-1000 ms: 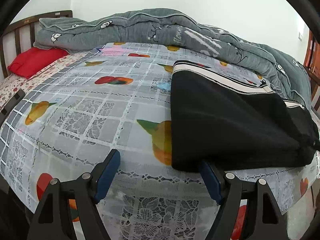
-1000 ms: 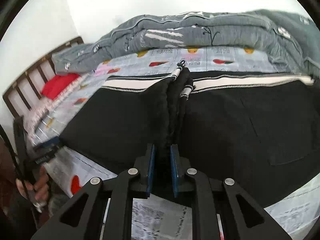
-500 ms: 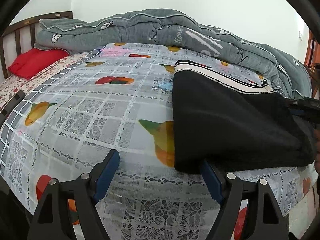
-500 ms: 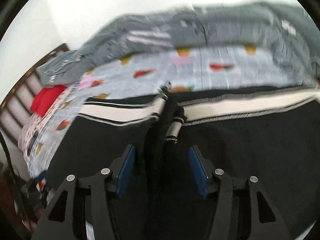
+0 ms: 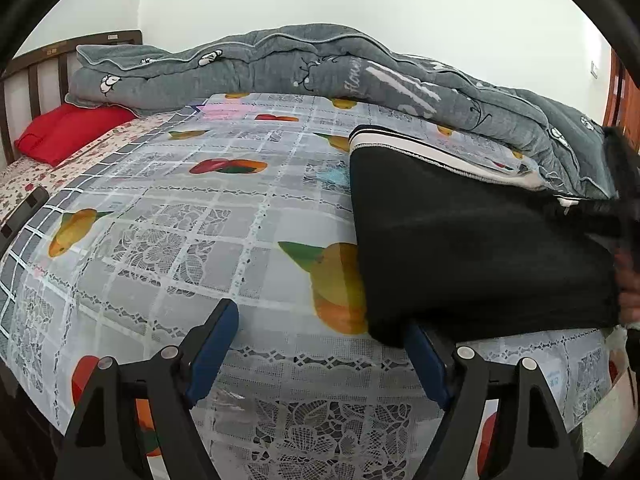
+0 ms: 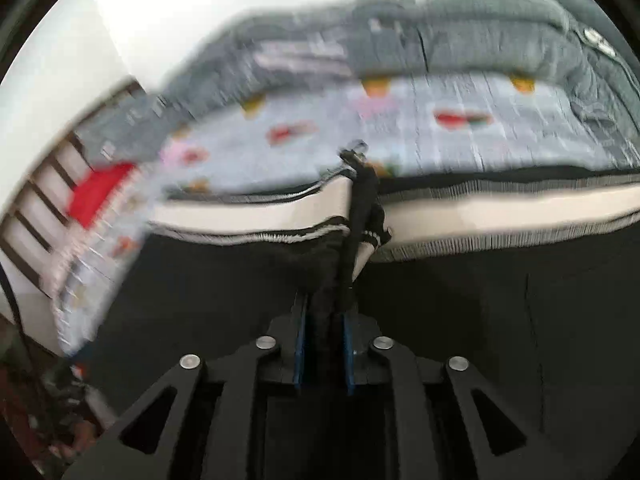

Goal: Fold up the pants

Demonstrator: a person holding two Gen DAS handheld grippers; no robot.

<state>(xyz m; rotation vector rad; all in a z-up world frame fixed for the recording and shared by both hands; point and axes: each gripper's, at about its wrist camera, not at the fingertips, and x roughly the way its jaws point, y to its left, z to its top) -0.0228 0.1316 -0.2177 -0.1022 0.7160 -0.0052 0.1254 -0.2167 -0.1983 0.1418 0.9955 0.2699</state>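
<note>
Since the earlier frame the right gripper [image 6: 322, 350] has slid further over the black cloth; its fingers [image 6: 299, 344] let go for a moment and have just been closing again, and now they pinch a bunched ridge of the pants [image 6: 460, 320] between them. Its picture is blurry

Nearest in the left view, the left gripper [image 5: 320, 354] hangs at the front edge of the bed [image 5: 168, 240]. Its fingers [image 5: 214, 344] stand wide open and hold nothing. One blue pad sits right at the near corner of the pants, but I cannot tell if it touches

One pair of pants lies on the bed, to the right of the left gripper, and runs long from side to side. Its white striped waistband [image 5: 440, 152] is along the far edge. I think the next move is to pull the pinched part across toward the left, so what counts is that the right gripper has the cloth and the left one sits by the free corner

Farther back are one red pillow [image 5: 68, 132] and one long gray quilt [image 5: 320, 68] by the wall. At the right edge of the left view there is a bit of a hand [image 5: 628, 292]

Count: two grippers, one pair of pants, one pillow, one quilt
</note>
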